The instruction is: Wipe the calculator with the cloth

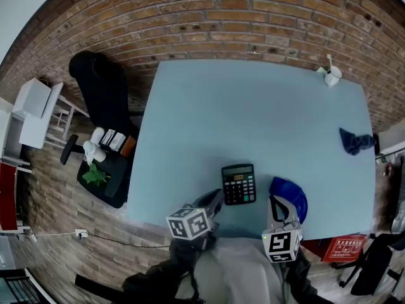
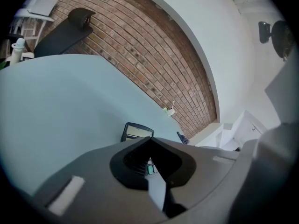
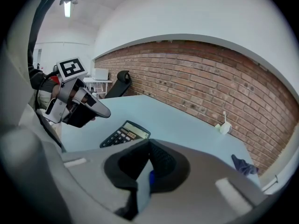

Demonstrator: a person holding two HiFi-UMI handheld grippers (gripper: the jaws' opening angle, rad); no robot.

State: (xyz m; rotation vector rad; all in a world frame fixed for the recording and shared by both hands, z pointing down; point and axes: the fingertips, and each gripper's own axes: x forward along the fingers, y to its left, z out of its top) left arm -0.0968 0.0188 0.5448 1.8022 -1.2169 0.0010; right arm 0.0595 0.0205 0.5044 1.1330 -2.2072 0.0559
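A black calculator (image 1: 238, 183) lies flat near the front edge of the pale blue table (image 1: 253, 113). Just off its lower left corner is my left gripper (image 1: 218, 198), shut, with nothing seen held. In the left gripper view the calculator (image 2: 137, 131) shows just past the closed jaws of the left gripper (image 2: 150, 140). To the calculator's right, my right gripper (image 1: 276, 200) is shut on a bright blue cloth (image 1: 291, 194). A sliver of that blue cloth (image 3: 149, 178) shows between the jaws of the right gripper (image 3: 149, 143). The right gripper view also holds the calculator (image 3: 125, 133) and the left gripper (image 3: 105, 112).
A second, dark blue cloth (image 1: 355, 141) lies crumpled at the table's right edge. A white cup (image 1: 331, 76) stands at the far right corner. A black office chair (image 1: 101, 87) and a cart of items (image 1: 104, 170) stand left of the table. A brick wall (image 1: 240, 18) runs behind.
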